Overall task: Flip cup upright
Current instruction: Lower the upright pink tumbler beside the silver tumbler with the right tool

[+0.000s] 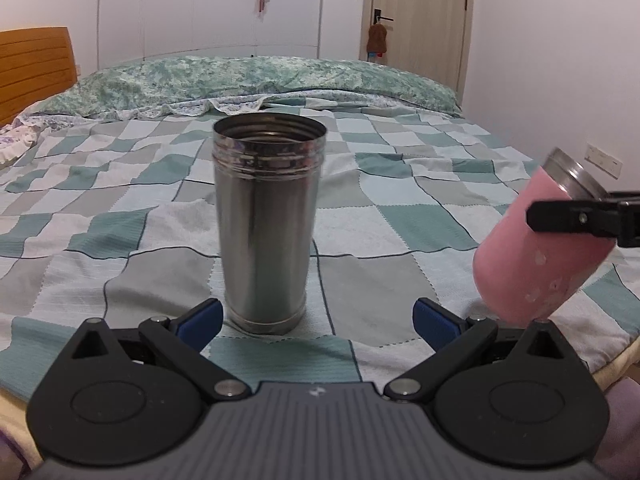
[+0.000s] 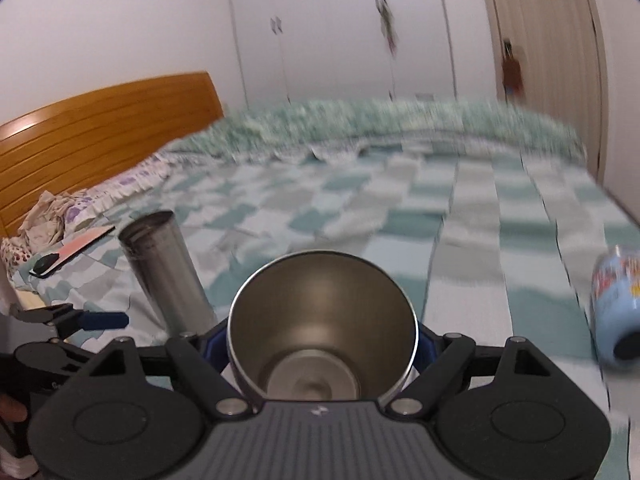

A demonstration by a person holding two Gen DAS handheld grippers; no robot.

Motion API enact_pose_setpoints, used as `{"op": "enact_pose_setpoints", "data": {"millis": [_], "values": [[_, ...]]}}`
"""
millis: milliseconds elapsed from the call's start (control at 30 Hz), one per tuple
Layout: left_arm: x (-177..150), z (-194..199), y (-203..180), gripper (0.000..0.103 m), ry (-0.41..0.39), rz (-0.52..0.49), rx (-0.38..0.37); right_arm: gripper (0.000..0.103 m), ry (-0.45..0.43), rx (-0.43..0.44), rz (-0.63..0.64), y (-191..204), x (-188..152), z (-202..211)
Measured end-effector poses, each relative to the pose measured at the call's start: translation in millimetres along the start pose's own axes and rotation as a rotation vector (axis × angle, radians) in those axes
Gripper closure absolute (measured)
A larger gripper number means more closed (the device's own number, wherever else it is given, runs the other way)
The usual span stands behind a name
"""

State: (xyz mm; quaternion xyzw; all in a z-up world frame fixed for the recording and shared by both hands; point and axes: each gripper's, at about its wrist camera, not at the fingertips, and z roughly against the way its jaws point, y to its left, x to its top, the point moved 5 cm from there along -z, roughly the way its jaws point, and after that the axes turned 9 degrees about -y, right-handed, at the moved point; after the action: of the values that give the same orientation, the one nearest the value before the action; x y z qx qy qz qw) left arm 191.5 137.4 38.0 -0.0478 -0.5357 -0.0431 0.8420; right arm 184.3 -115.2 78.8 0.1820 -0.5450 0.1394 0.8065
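A tall steel cup (image 1: 267, 222) stands upright, mouth up, on the checked bedspread (image 1: 400, 208). My left gripper (image 1: 318, 320) is open, its blue pads just short of the cup's base on either side. My right gripper (image 2: 322, 340) is shut on a pink cup (image 1: 532, 248) with a steel rim, tilted with its base close to the bed; the left wrist view shows one black finger (image 1: 560, 218) across it. In the right wrist view I look into its steel inside (image 2: 320, 340), with the steel cup (image 2: 164, 276) at left.
A light blue printed cup (image 2: 616, 304) lies on its side at the right of the bed. A phone (image 2: 68, 256) lies near the pillow at left, by the wooden headboard (image 2: 100, 136). A folded quilt (image 1: 256, 80) lies across the far side.
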Motion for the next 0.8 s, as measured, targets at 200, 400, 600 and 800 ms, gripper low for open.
{"op": "enact_pose_setpoints", "data": {"millis": [200, 400, 600, 800], "values": [[0.1, 1.7, 7.3, 0.000, -0.005, 0.018, 0.033, 0.020, -0.066, 0.024, 0.100, 29.1, 5.4, -19.2], [-3.5, -0.6, 16.7, 0.000, 0.013, 0.016, 0.068, 0.019, -0.091, 0.056, 0.155, 54.8, 3.1, -44.3], [-6.7, -4.2, 25.4, 0.000, 0.027, 0.019, 0.090, 0.019, -0.074, 0.060, 0.196, 66.0, -7.8, -69.2], [-9.5, -5.8, 27.4, 0.000, 0.036, 0.019, 0.096, 0.019, -0.066, 0.055, 0.197, 64.0, -24.6, -80.3]]}}
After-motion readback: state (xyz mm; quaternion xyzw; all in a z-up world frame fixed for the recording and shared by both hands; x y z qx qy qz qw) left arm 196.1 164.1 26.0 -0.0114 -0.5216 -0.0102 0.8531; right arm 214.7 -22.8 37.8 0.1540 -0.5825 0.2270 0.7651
